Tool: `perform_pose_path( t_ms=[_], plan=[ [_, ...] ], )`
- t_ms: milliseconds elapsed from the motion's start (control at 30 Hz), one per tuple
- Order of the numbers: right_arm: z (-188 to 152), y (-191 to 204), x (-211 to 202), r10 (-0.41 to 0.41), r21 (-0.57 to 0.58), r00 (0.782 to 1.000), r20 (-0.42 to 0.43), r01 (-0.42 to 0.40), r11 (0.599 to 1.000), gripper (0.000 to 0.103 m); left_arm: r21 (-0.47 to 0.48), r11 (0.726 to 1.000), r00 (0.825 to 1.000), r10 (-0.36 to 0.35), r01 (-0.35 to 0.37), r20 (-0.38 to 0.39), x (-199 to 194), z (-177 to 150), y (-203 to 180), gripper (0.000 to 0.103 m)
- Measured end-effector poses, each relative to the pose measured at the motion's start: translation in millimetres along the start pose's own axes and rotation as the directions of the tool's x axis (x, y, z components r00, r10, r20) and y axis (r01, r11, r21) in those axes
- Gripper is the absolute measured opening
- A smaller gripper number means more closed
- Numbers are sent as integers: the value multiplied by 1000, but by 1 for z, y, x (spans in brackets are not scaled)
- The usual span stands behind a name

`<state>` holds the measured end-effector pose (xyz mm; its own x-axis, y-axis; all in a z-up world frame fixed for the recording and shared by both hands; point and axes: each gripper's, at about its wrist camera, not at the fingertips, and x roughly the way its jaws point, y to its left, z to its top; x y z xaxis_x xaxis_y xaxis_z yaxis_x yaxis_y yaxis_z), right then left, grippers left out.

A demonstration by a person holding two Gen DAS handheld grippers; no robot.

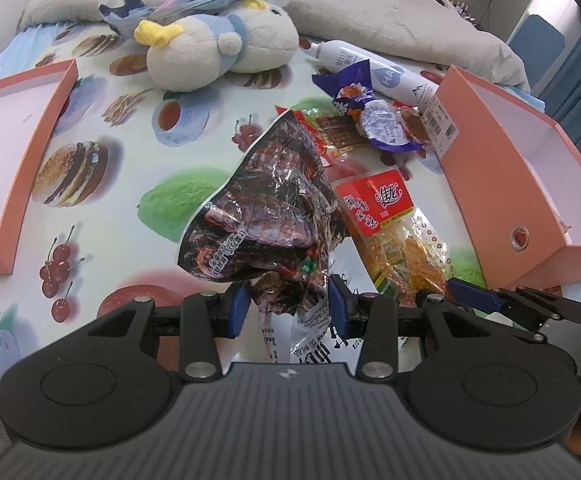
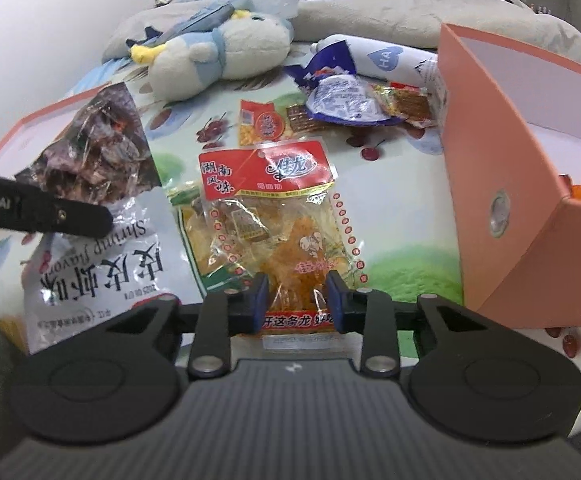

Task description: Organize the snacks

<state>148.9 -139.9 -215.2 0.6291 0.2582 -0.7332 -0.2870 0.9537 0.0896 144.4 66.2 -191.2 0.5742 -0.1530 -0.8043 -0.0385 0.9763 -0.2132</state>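
Currently your left tongs (image 1: 288, 308) are nearly closed and pinch the crinkled dark-and-silver foil snack bag (image 1: 266, 216), held up off the fruit-and-burger patterned bed sheet (image 1: 102, 168). Your right tongs (image 2: 297, 300) straddle the lower end of the clear packet with a red header and orange strips inside (image 2: 270, 224), which lies flat on the sheet beside the open salmon-pink cardboard box (image 2: 502, 152); the jaws are narrowed about the film, but firm contact cannot be confirmed.

Risks, as judged:
- Film is slick and thin; a shallow bite at the edge could let the packet slide out on lifting.
- The foil bag hangs by a crumpled fold and may slip or swing into the packet.
- The box wall stands close on the right; a swung packet could catch it.

Legible text: "Shrimp flavor" on the foil bag, "HA" in a heart on the white tube (image 2: 386, 60).
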Motion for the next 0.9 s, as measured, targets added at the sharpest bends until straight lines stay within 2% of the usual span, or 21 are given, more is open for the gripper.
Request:
perform_pose_path(
  t_ms=[133, 533, 900],
  plan=[
    [11, -3, -16, -12, 33, 1000, 23, 11, 999, 34, 2, 1000, 1000, -3, 3, 5, -7, 5, -6, 47],
    [57, -5, -68, -32, 36, 995, 96, 29, 999, 34, 35, 999, 998, -35, 33, 59, -38, 44, -33, 47],
    [101, -30, -108, -94, 27, 972, 216, 91, 996, 34, 101, 992, 983, -88, 72, 162, -69, 90, -71, 47]
  ],
)
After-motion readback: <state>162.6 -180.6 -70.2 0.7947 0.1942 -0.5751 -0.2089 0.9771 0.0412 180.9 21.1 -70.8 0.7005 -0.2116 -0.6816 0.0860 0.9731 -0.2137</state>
